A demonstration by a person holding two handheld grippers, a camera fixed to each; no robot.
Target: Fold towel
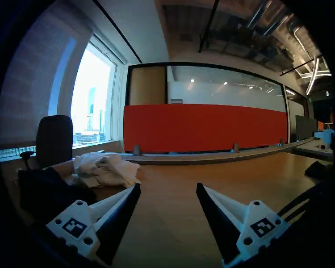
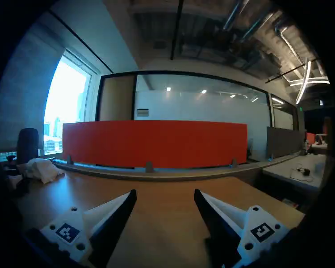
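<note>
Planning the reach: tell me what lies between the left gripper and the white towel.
In the left gripper view, only bare wooden desk lies between the open left gripper and the crumpled white towel ahead to its left.

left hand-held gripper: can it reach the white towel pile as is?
Probably yes. The left hand-held gripper is open, and the towel lies just ahead and to its left, with bare desk between. The dark bundle beside the towel sits clear of that path.

towel (image 1: 106, 169): crumpled white cloth | table (image 1: 239, 172): smooth wood, soft sheen | partition (image 1: 203, 127): matt red
</note>
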